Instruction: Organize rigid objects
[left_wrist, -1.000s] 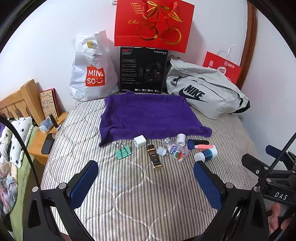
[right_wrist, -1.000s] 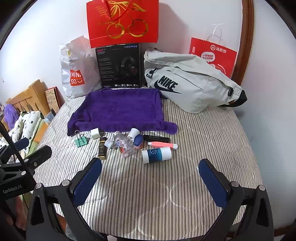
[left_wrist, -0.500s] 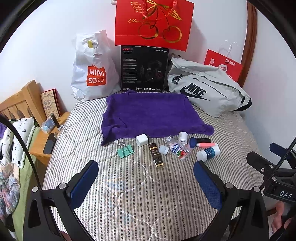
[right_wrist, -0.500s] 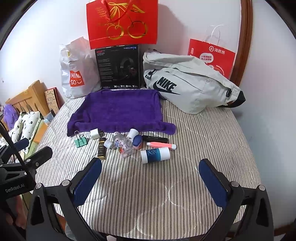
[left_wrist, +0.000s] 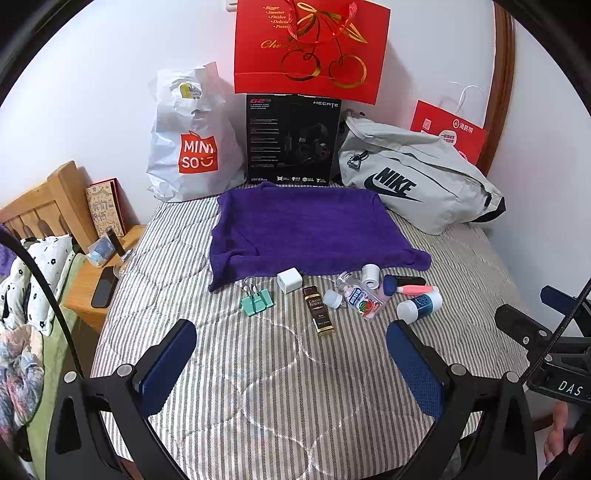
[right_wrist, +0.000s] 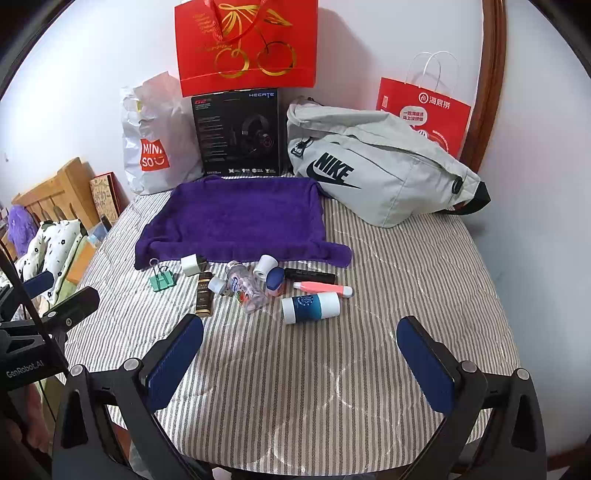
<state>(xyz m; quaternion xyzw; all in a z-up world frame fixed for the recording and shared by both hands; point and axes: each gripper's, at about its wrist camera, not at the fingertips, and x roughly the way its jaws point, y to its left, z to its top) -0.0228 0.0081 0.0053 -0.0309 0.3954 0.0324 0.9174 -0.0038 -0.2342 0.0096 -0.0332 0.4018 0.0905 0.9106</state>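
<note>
Fuzzy purple cloth towel (left_wrist: 310, 225); matt striped quilted bedspread (right_wrist: 369, 369); glossy red paper bag (left_wrist: 310, 48); wooden headboard (left_wrist: 44, 206); seemingly clear plastic bottle (right_wrist: 245, 290).

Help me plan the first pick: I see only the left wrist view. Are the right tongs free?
Observer: Yes. The right tongs are open and empty, hovering over the striped quilt just short of the blue-and-white cylinder.
Operator: What is under that blue cap beside the clear bottle?
Observer: A short pink body shows below the cap of the blue-capped container, right next to the clear bottle.
Operator: And the black thing behind the pink highlighter?
Observer: It is a black tube, seen full length, lying roughly parallel to the pink highlighter on its far side.
</note>
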